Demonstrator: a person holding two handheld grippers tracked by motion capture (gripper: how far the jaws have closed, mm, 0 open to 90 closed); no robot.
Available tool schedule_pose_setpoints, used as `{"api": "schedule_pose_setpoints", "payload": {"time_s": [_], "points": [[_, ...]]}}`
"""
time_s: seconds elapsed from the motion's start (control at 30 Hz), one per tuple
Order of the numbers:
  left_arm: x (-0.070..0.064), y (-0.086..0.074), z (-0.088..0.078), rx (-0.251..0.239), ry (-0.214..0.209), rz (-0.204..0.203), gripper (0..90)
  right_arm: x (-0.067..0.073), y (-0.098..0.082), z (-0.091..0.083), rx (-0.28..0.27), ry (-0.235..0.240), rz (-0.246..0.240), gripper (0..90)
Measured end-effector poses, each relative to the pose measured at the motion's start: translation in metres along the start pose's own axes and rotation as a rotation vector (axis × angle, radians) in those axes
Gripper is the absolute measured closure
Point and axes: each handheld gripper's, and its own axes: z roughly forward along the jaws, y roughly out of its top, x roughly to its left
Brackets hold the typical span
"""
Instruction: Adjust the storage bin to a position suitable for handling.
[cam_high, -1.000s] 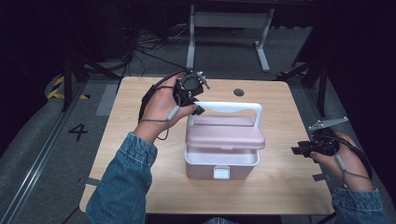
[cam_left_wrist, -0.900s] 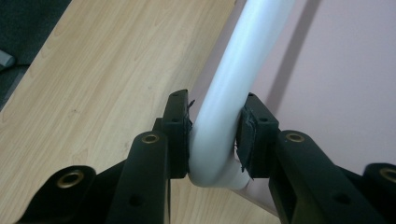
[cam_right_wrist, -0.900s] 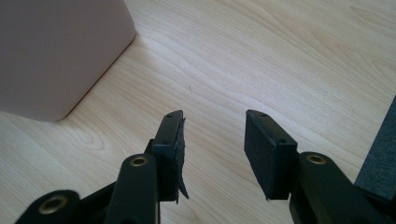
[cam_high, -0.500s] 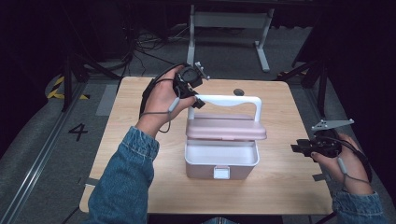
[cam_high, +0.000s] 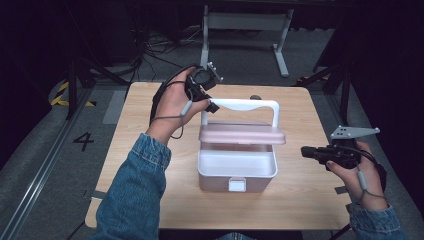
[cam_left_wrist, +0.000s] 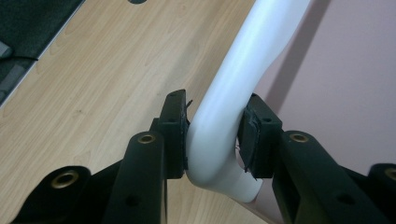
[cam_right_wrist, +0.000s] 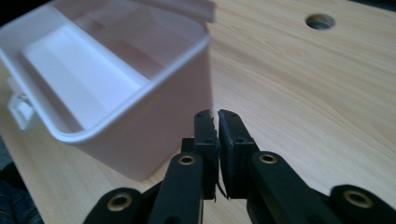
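- My left gripper (cam_left_wrist: 212, 140) has its jaws closed on the left bend of the white handle (cam_high: 240, 105), near the bench's far edge.
- The pink lid (cam_high: 242, 134) is raised off the box (cam_high: 237, 172), which stands in the middle of the bench (cam_high: 130, 140); inside I see only a white tray. I judge the opening almost done; the lid is not yet put down.
- My right gripper (cam_right_wrist: 218, 135) waits near the right edge, jaws almost touching, holding nothing.

Pink box (cam_high: 237, 172) and lid (cam_high: 242, 134), white handle (cam_high: 240, 105), pale woodgrain table (cam_high: 145, 145)
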Motion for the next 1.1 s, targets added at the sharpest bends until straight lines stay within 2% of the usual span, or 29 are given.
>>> {"api": "schedule_pose_setpoints", "payload": {"time_s": [0.2,0.37,0.5,0.63,0.9,1.1], "points": [[0.002,-0.001,0.001,-0.002,-0.001,-0.005,65.9,0.018,0.007,0.011,-0.07,0.093,-0.062,90.0],[0.003,-0.001,0.001,-0.005,-0.001,-0.009,65.8,0.029,0.011,0.023,-0.097,0.136,-0.092,90.0],[0.003,-0.002,0.002,-0.008,-0.001,-0.007,65.7,0.04,0.015,0.036,-0.142,0.184,-0.128,90.0],[0.002,-0.002,0.002,-0.006,0.002,-0.003,65.7,0.044,0.017,0.045,-0.196,0.216,-0.135,90.0],[-0.003,-0.003,0.002,-0.003,0.019,-0.002,65.6,0.043,0.021,0.042,-0.296,0.191,-0.114,90.0],[-0.003,-0.005,0.002,-0.017,0.013,-0.012,65.0,0.043,0.021,0.042,-0.301,0.182,-0.118,90.0]]}}
